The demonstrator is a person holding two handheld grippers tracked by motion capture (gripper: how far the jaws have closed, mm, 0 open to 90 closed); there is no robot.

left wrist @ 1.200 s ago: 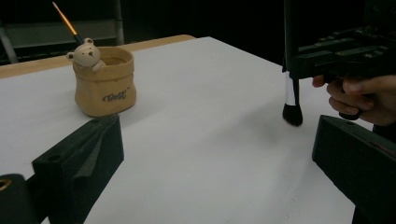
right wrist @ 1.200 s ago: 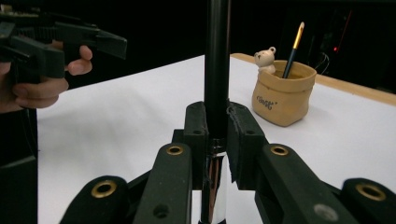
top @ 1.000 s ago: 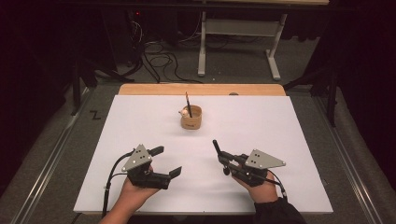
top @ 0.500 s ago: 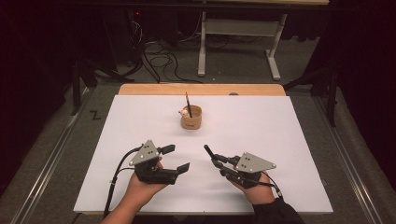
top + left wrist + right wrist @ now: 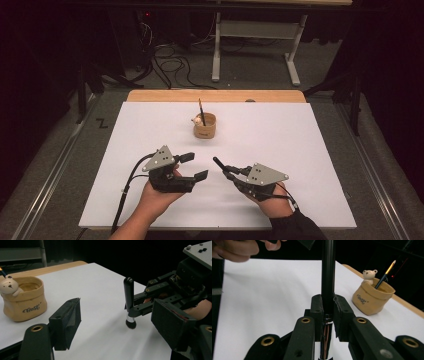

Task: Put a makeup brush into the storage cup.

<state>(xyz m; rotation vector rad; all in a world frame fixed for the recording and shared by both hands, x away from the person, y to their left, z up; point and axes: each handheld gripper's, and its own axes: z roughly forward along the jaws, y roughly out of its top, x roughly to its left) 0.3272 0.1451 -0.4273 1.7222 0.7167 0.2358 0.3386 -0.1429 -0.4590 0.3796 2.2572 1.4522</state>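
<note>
White table (image 5: 300, 150), left gripper (image 5: 192, 166) loose with nothing between its jaws, just been closing, right gripper (image 5: 231, 174) clamped on 1 black brush (image 5: 129, 302), tan pot (image 5: 205, 126) well beyond both

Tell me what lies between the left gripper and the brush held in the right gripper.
Nothing: in the high view, only bare white table separates the open left gripper from the brush clamped in the right gripper. The left gripper view shows the same.

Only the tan pot (image 5: 205, 126) blocks the worktop (image 5: 300, 150); both sides of the pot and everything nearer are wide open.
</note>
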